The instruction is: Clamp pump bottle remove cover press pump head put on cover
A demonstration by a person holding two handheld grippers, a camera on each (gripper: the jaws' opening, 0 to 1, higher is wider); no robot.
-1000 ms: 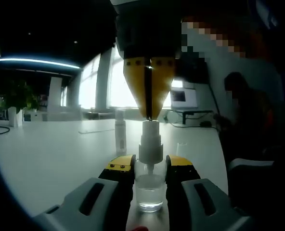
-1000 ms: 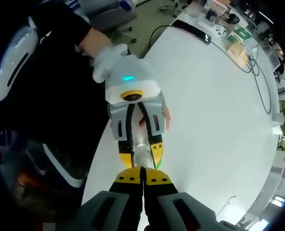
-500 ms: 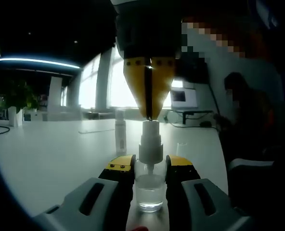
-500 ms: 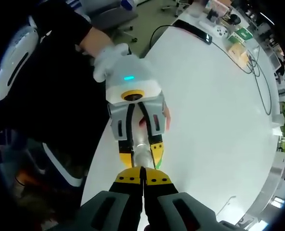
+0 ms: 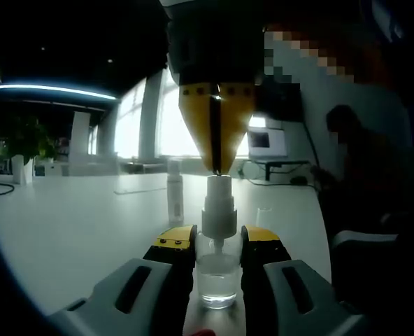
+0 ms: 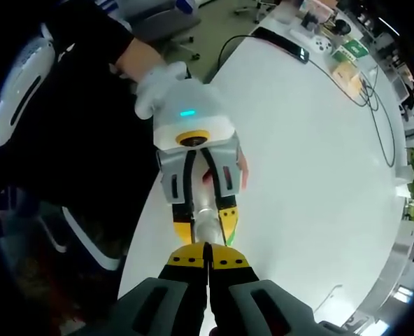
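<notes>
Left hand-held gripper (image 5: 218,246): clenched on the clear pump bottle (image 5: 218,278), yellow-tipped jaws pressed to either side of the body just below the collar, bottle upright on the white bench (image 5: 74,224). Right hand-held gripper (image 5: 217,164): jaws pinched together with nothing between them, coming straight down from above, tips touching or all but touching the top of the white pump head (image 5: 219,206). Seen from the right gripper view: the same closed tips (image 6: 207,250) directly over the bottle's top (image 6: 205,227), with the left hand-held gripper (image 6: 196,203) flanking the bottle and a gloved hand (image 6: 158,84) behind it.

Judged progress: clamping done; cover apparently already off, since the pump head stands bare. Pressing either about to begin or just begun; cannot tell whether the head is depressed at all. Left to do: the press itself, then the cover back on.

Around the pump bottle: a small clear cap-like piece (image 5: 263,215) on the bench just beyond and to the right, possibly the removed cover, too faint to be sure. A taller slim white bottle (image 5: 175,192) standing farther back on the left. A monitor (image 5: 268,142) and bright windows well behind. Nothing between the closed tips and the pump head; bench near the bottle free of obstacles. Main risk: an off-centre push slipping off the small head.
</notes>
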